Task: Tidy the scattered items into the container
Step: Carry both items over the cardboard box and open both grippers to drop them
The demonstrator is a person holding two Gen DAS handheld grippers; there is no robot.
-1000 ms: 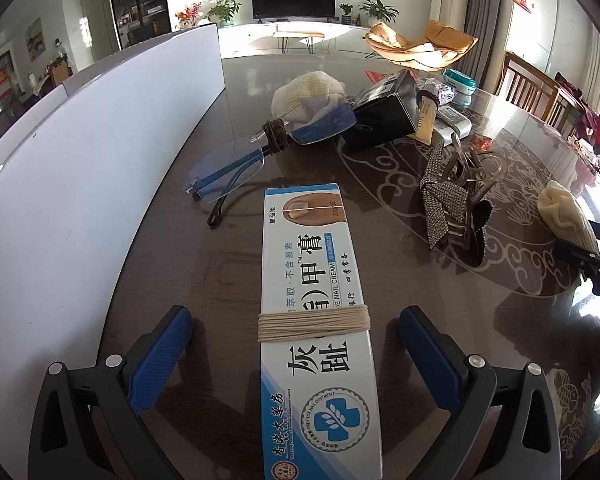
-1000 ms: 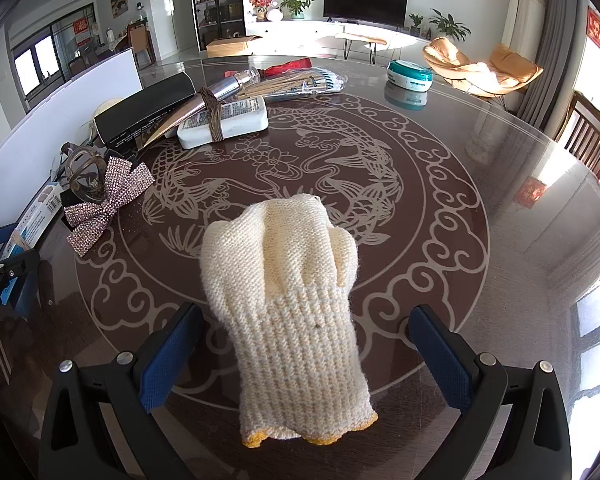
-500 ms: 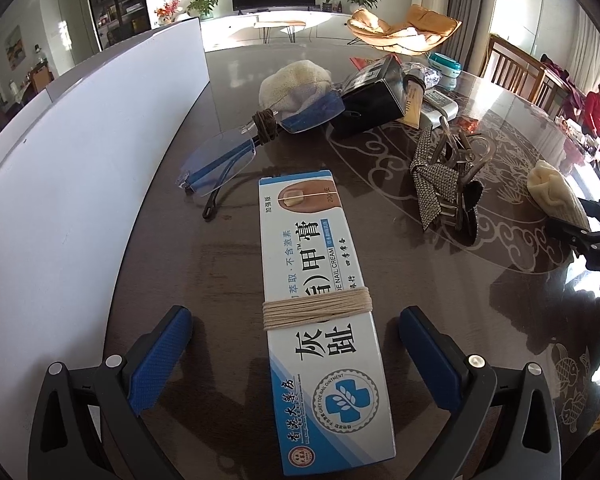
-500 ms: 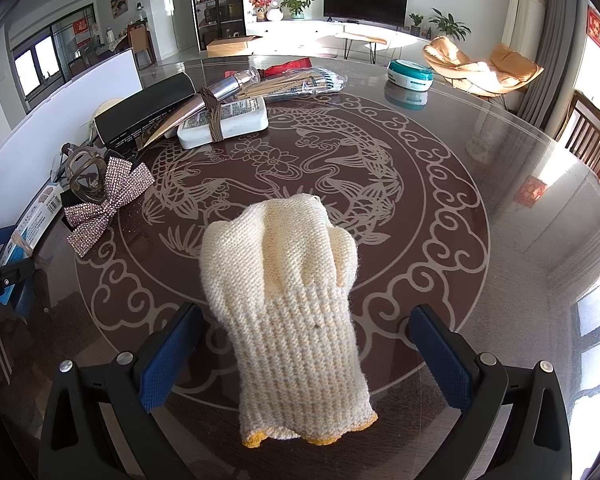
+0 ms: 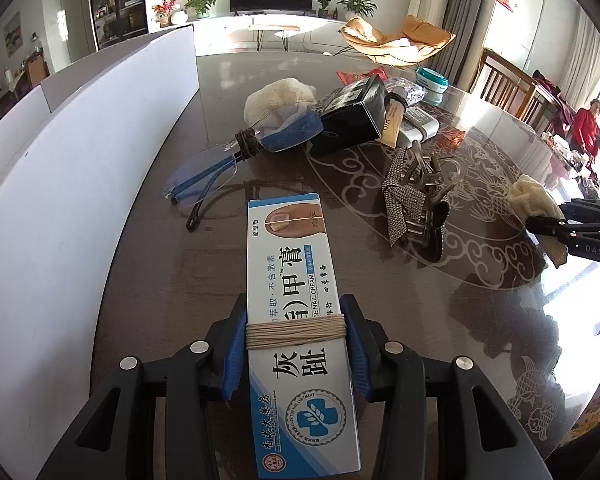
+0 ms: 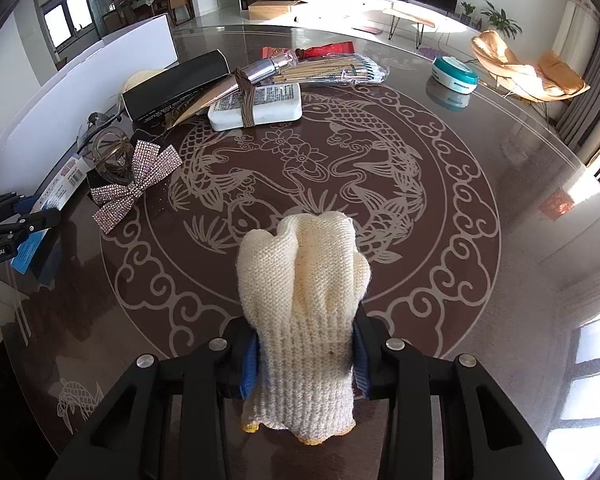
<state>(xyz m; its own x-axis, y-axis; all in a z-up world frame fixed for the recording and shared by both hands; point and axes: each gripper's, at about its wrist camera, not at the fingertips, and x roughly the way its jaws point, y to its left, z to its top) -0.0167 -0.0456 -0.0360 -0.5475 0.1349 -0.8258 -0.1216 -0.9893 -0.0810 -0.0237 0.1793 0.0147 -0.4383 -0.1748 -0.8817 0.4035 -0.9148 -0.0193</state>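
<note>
My left gripper [image 5: 296,340] is shut on a white and blue nail cream box [image 5: 296,304] bound with string, lying on the dark glass table. The white container wall [image 5: 80,152] runs along its left side. My right gripper [image 6: 304,356] is shut on the cuff of a cream knitted glove [image 6: 304,280] resting on the table. The glove also shows at the right of the left wrist view [image 5: 534,204]. The box and left gripper show at the left edge of the right wrist view [image 6: 40,216].
Rimless glasses [image 5: 220,168], another cream glove [image 5: 280,96], a black box [image 5: 352,116], a rhinestone bow clip [image 5: 416,204], a bound white packet [image 6: 256,108], a chopstick bundle [image 6: 328,70] and a teal tin [image 6: 454,74] lie on the table. A wooden chair [image 5: 512,88] stands beyond.
Both grippers have closed: the left onto the nail cream box, the right onto the glove's cuff. The left view has shifted slightly.
</note>
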